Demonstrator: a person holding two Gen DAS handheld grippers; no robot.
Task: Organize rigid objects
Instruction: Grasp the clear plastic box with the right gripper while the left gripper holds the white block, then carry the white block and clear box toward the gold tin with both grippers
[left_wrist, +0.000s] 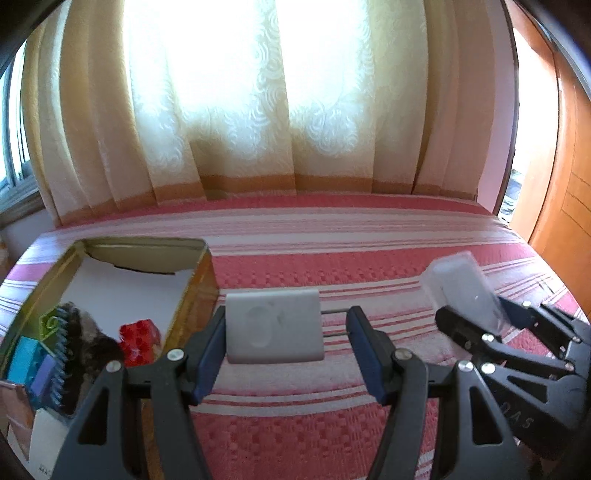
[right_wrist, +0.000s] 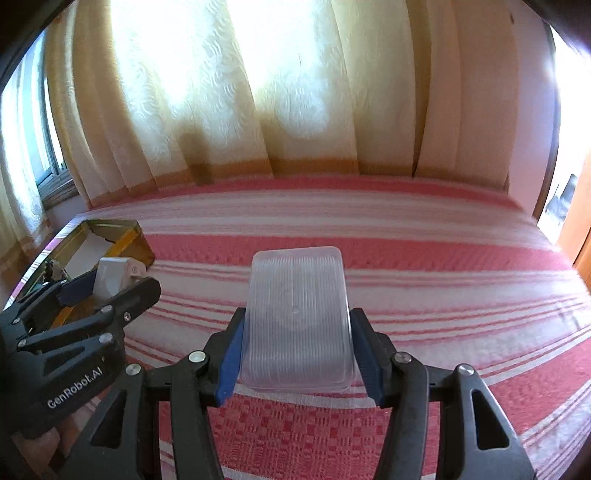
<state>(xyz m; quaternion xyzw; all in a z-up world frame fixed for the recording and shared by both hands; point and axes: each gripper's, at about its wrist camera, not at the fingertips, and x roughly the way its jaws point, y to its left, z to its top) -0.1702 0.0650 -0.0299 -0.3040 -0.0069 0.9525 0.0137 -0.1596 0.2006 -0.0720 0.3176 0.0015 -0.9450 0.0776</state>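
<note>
My left gripper (left_wrist: 286, 317) pinches a white adapter (left_wrist: 273, 328). The left pad lies flat against its body, and its two metal prongs reach across to the right pad. The adapter hangs between my fingers, above the striped bed (left_wrist: 369, 266), just right of the tin's near corner. The tin (left_wrist: 207, 266) stands open on the bed at the left, with a red brick (left_wrist: 138, 338) and other toys at its near end.

My right gripper (right_wrist: 298, 321) is closed on a clear box (right_wrist: 297, 314), one blue pad on each long side. The box sticks out past the fingertips toward the far curtain (right_wrist: 295, 92), tilted up off the bed. The two grippers are side by side, near each other but not touching.
</note>
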